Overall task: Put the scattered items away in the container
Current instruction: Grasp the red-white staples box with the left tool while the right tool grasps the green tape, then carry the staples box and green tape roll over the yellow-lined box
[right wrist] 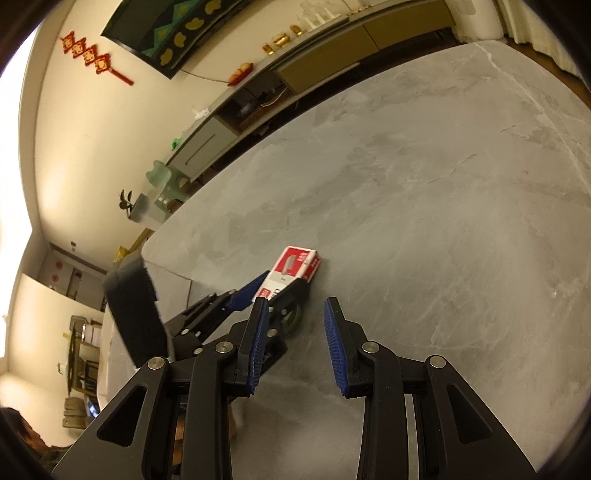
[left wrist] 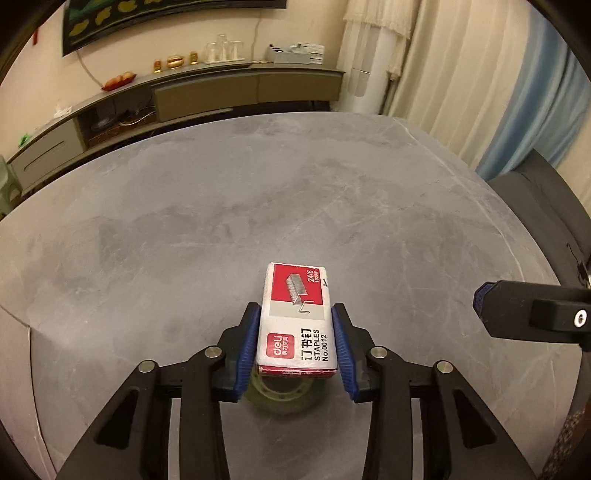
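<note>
Two sets of tongs over one big grey marbled tabletop (left wrist: 258, 206), w/ a low sideboard (left wrist: 207, 88) along the far wall and a dark framed picture (left wrist: 155, 18) above it. Pale curtains (left wrist: 461, 74) hang at the right of the left wrist view.

Your left tongs (left wrist: 295, 343) are clenched on the staple box (left wrist: 297, 317): blue pads (left wrist: 249, 343) press both long sides, so the box sits squarely between them w/ its red-and-white printed top facing up. "STAPLES No.0012" reads along the near half. The far end of the box pokes out past the fingertips. In the right wrist view the same box (right wrist: 295, 269) shows near the tabletop's left edge, its far corner low over the surface; can't tell if it touches.

Your right tongs (right wrist: 295, 332) are released, blue pads apart w/ bare tabletop between them, nothing gripped. They sit just right of the left tongs, and one of their fingertips shows at the right edge of the left wrist view.

Directly under the near end of the box there's a clear tape roll (left wrist: 284, 395), lying flat on the tabletop, mostly hidden by the box and the tongs. Whether box and roll touch, can't tell. The right wrist view shows the roll (right wrist: 293, 317) only as a dim greenish ring behind the left tongs.
</note>
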Demonstrator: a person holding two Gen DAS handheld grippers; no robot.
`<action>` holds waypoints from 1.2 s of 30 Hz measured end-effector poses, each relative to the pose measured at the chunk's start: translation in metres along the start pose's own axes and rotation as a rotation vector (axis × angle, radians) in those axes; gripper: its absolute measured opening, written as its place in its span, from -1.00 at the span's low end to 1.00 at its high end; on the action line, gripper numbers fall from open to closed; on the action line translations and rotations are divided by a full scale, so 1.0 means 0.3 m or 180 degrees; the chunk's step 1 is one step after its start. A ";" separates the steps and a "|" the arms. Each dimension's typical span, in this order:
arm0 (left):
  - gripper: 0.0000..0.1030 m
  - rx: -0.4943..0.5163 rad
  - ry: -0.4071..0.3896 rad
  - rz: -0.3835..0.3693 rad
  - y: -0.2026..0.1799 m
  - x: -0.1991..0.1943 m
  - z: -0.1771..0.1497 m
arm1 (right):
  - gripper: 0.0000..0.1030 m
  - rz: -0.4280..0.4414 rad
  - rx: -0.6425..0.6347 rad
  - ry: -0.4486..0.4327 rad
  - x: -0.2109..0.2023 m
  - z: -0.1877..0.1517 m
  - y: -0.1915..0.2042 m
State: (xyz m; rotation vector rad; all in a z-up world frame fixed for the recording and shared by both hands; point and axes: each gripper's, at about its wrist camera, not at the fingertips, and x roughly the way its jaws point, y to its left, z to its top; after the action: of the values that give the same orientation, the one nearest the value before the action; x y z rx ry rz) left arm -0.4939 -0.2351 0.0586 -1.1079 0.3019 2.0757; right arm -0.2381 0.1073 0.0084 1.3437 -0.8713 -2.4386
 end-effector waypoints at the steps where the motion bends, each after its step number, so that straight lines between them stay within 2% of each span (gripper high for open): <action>1: -0.23 -0.0050 -0.0017 -0.0025 0.014 -0.010 -0.005 | -0.33 -0.0015 -0.0020 0.0023 0.012 0.001 0.003; 4: -0.23 -0.0326 -0.0084 -0.0069 0.080 -0.055 -0.012 | -0.33 -0.0096 -0.0138 0.0090 0.059 -0.004 0.026; 9: -0.23 -0.0878 -0.0188 -0.0019 0.221 -0.170 -0.041 | -0.33 -0.0318 -0.0619 0.0186 0.160 -0.027 0.120; 13: -0.24 -0.0980 -0.0210 -0.0002 0.257 -0.278 -0.092 | -0.34 -0.0636 -0.1043 0.0152 0.244 -0.052 0.180; 17: -0.23 -0.1016 -0.0284 -0.0118 0.264 -0.371 -0.140 | -0.38 -0.0848 -0.1281 0.0182 0.319 -0.082 0.189; 21: -0.23 -0.1042 -0.0349 -0.0203 0.263 -0.392 -0.172 | -0.69 -0.1067 -0.1560 0.0117 0.334 -0.097 0.208; 26: -0.23 -0.1037 -0.0346 -0.0267 0.277 -0.397 -0.171 | -0.71 -0.1098 -0.1628 0.0118 0.331 -0.100 0.213; 36: -0.23 -0.0937 -0.0414 -0.0268 0.258 -0.421 -0.172 | -0.73 -0.0747 -0.1456 0.0005 0.243 -0.091 0.255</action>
State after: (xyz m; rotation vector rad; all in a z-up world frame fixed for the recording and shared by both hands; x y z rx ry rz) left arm -0.4741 -0.3792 0.1173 -1.1259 -0.1164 2.1504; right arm -0.2627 0.0021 -0.0077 1.3254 -0.1346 -2.5872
